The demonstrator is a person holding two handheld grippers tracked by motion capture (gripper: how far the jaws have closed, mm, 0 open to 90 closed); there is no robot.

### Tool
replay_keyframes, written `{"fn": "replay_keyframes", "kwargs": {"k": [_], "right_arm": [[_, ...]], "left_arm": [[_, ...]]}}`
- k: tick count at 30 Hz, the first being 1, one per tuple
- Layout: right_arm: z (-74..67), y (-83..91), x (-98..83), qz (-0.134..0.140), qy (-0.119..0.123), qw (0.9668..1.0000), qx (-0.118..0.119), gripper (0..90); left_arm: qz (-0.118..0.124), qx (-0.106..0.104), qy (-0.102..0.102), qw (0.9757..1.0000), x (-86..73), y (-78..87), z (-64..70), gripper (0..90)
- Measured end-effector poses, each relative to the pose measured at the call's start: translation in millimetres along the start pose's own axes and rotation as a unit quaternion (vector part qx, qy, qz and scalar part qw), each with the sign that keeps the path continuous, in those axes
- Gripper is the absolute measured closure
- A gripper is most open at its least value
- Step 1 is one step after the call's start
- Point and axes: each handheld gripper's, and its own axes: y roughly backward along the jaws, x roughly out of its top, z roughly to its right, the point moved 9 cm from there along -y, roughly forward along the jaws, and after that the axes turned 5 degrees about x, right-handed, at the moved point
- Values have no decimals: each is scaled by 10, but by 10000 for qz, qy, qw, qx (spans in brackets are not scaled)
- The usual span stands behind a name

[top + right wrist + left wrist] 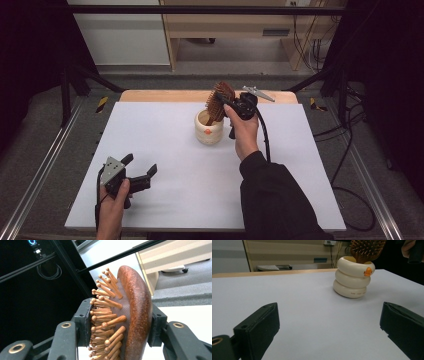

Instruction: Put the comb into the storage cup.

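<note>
right tool [120,327] half-open around hairbrush [132,315]

Count on the table: one brush, one cup, two grippers.

One brush [218,101] stands in one cup [208,129], centre frame; one gripper [227,106] upper centre, one gripper [141,169] lower left; two hands.
</note>
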Motion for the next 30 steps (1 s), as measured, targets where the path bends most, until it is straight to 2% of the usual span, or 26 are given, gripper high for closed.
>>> {"fn": "replay_keyframes", "kwargs": {"k": [3, 17, 30], "right_arm": [[41, 8, 0, 3, -97, 9999, -30, 488], [98, 17, 1, -37, -220, 9997, -76, 473], [128, 22, 5, -47, -332, 9994, -10, 458]], "left_arm": [[-2, 3, -4, 10000, -1, -1, -1, 29], [-2, -16, -3, 10000, 2, -1, 7, 29], [-6, -18, 6, 10000, -1, -6, 0, 29]]}}
